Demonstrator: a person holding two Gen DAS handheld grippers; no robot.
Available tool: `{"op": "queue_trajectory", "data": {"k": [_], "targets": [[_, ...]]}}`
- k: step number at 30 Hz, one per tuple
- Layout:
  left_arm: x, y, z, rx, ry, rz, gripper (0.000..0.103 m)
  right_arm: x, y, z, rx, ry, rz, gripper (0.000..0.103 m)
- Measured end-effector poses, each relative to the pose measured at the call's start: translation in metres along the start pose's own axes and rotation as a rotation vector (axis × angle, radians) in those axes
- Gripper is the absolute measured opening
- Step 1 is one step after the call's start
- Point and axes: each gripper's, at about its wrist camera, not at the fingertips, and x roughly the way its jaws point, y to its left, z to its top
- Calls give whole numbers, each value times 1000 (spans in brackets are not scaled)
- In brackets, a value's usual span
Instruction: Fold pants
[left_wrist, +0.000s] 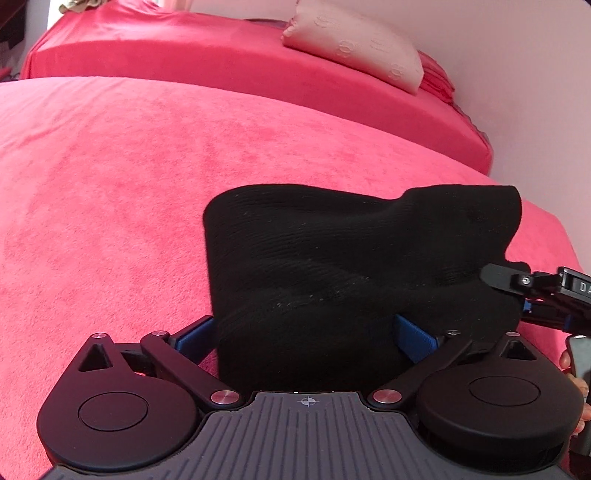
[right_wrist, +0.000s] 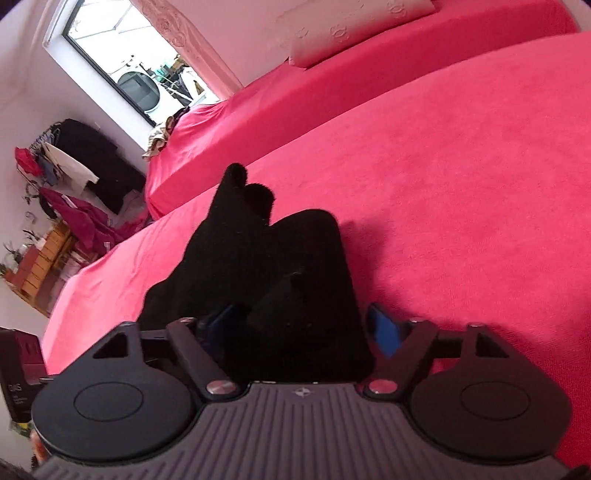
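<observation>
The black pants (left_wrist: 332, 266) lie bunched on the bed (left_wrist: 110, 203), directly between the wide left claw (left_wrist: 306, 332) fingers. The right claw (right_wrist: 306, 328), also wide, straddles their other end.

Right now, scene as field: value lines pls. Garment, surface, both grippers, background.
garment: black pants, bunched in a folded heap, lying in front of both cameras
surface: red bed cover
left gripper: open, blue fingers spread either side of the fabric, no pinch visible
right gripper: open, fabric between its fingers, right pad clear of the cloth
other gripper in left view: right gripper's tip at the heap's right edge
background: pale pillow on a second red bed; window; clothes rack
</observation>
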Motion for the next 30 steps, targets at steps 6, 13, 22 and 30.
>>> {"op": "queue_trajectory", "data": {"k": [6, 13, 22, 30], "targets": [[-9, -20, 9, 74, -60, 5, 103, -12, 6, -1, 32, -61, 64, 43], [-24, -47, 48, 113, -161, -51, 103, -39, 24, 32, 13, -208, 173, 41], [49, -88, 82, 270, -125, 174, 103, -7, -33, 51, 31, -223, -267, 53], [47, -79, 63, 290, -119, 220, 103, -39, -50, 37, 45, -305, -291, 78]]}}
